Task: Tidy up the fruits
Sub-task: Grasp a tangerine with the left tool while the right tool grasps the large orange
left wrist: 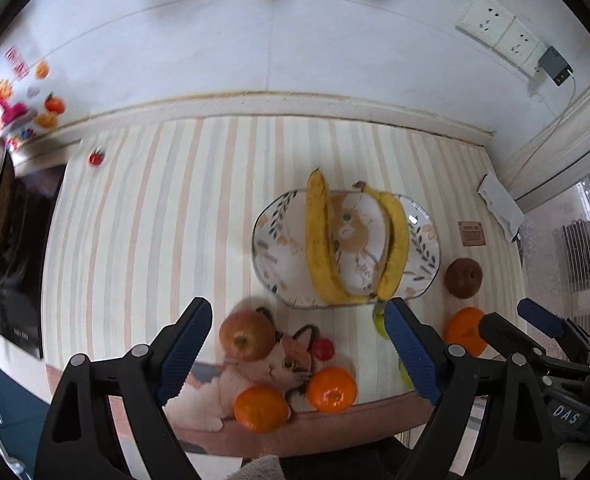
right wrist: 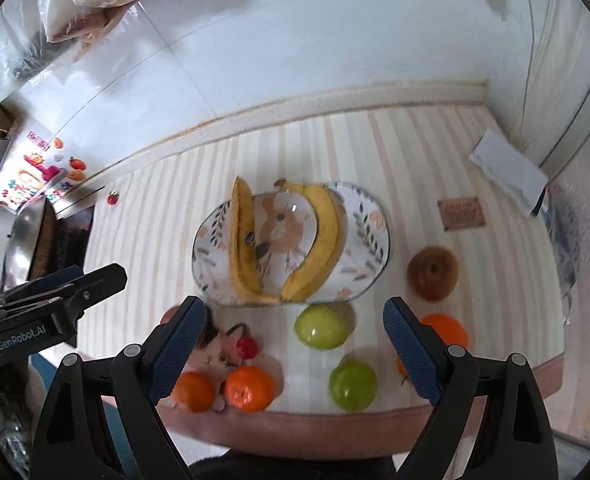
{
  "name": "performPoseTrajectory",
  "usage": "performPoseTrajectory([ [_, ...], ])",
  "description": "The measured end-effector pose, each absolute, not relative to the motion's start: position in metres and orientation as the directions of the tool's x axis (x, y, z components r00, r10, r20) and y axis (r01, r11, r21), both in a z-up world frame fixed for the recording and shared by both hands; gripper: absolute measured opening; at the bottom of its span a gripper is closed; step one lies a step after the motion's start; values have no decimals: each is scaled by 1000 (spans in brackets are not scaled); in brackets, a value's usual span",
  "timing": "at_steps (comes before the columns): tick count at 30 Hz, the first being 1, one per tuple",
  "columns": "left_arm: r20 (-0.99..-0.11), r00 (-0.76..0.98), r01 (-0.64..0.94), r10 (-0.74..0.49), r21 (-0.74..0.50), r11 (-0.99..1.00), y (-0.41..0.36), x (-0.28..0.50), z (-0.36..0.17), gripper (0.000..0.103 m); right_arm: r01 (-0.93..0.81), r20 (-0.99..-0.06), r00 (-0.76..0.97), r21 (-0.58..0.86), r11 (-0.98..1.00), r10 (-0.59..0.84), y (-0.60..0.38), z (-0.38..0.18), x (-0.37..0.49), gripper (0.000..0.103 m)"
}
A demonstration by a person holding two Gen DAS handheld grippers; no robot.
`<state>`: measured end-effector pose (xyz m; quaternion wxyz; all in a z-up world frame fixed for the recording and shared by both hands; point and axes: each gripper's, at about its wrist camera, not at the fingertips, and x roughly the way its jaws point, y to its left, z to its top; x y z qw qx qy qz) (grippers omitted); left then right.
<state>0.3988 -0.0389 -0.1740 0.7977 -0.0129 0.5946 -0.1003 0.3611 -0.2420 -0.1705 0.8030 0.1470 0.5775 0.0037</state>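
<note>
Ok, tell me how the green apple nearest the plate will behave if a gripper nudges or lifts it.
The green apple looks round and glossy, so it would probably roll when nudged and might slip between the pads. It sits free on the striped mat beside the plate, so a roll could carry it against the rim.

— What's on the plate [right wrist: 369, 216]?

— Two bananas [right wrist: 242, 240], side by side, tips meeting at its near rim. The plate sits mid-mat [right wrist: 375, 148], wall behind.

— In front of it?

— Two apples [right wrist: 321, 326], one nearer the edge. Left of them, a pair of oranges [right wrist: 250, 388], a small tomato [right wrist: 247, 347] just behind.

— Right side?

— A pear [right wrist: 433, 273] beside the plate, another orange [left wrist: 465, 330] in front of it.
</note>
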Motion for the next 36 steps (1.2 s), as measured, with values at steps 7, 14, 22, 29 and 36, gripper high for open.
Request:
performPoseTrajectory([
  [7, -983, 168, 56, -79, -71, 996, -12, 362, -229, 88, 242, -950, 204, 282, 928, 236, -268, -229, 335, 93],
  [14, -1000, 2, -36, -23, -23, 999, -2, 335, -300, 88, 418, -960, 179, 272, 866, 215, -323, -272, 307, 93],
  [22, -996, -88, -71, 9, 15, 997, -9, 329, -348, 88, 547, -971, 142, 238, 802, 191, -379, -314, 300, 93],
  [29, -993, -117, -85, 6, 16, 996, -9, 322, -362, 88, 570, -953, 120, 295, 767, 278, -383, -351, 319, 91],
  [36, -992, -124, -80, -13, -3, 997, -5, 318, -362, 88, 441, -974, 93, 227, 868, 208, -366, -355, 325, 82],
])
